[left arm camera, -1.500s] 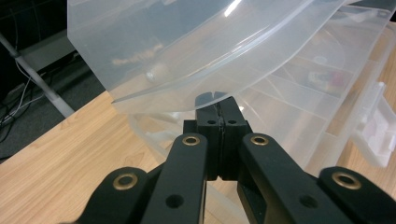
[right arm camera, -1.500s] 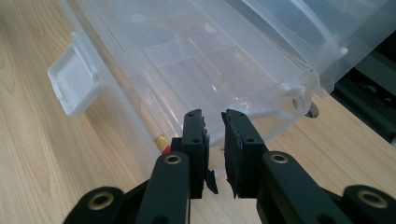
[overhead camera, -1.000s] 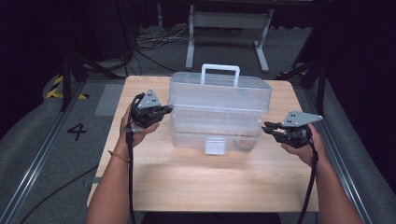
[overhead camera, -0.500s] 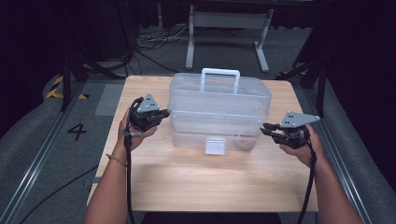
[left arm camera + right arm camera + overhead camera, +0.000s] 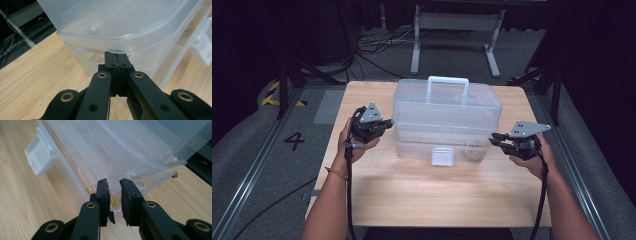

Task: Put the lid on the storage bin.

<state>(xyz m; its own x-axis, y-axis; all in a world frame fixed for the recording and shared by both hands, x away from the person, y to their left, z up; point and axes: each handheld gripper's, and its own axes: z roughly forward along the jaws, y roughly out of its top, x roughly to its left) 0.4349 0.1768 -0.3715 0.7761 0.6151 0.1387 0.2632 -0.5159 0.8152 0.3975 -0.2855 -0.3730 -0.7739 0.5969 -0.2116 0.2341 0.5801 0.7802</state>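
Toolbox (image 5: 447, 120) sits between left claw (image 5: 384, 123) and right claw (image 5: 495, 138).

One sign can be read: a dark numeral "4" (image 5: 294, 140), painted or stuck on the grey floor (image 5: 257, 165) to the left of the wooden table (image 5: 412, 195) in the high view. Yellow and black hazard stripes (image 5: 274, 95) lie on the floor farther back on that side, without any lettering. The clear plastic box (image 5: 447, 107) bears no legible label.
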